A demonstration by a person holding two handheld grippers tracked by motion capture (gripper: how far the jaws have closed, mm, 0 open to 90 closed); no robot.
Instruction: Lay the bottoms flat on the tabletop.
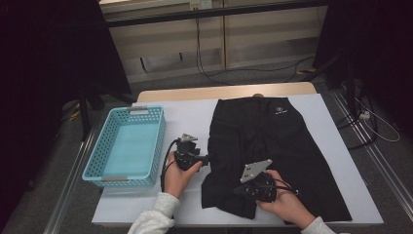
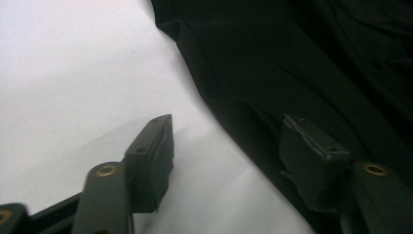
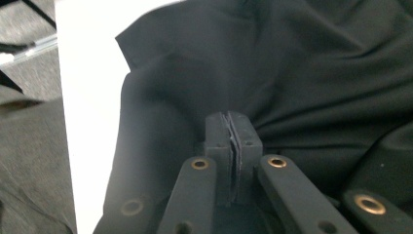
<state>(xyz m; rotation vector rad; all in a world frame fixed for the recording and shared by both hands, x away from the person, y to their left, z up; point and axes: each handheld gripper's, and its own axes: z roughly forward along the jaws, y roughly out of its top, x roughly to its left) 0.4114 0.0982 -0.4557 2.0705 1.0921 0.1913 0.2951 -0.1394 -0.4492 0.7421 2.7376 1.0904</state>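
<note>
A black garment (image 1: 277, 141) with a small white logo lies spread on the white table cover (image 1: 187, 117). My left gripper (image 1: 206, 159), held in the person's left hand, is at the garment's left edge. In the left gripper view it (image 2: 229, 146) is open: one jaw is over the white cover, the other over the garment's (image 2: 302, 63) edge, with the hem between them and not pinched. My right gripper (image 1: 237, 191) rests on the garment's lower left part. In the right gripper view its (image 3: 233, 127) jaws are shut on a pinch of the garment's (image 3: 302, 73) fabric, and creases radiate from them.
A light blue plastic basket (image 1: 93, 165) stands left of the garment, near the left hand. The table's front edge is close below both hands. Cables and dark stand legs (image 1: 350, 92) are on the floor beyond and to the right.
</note>
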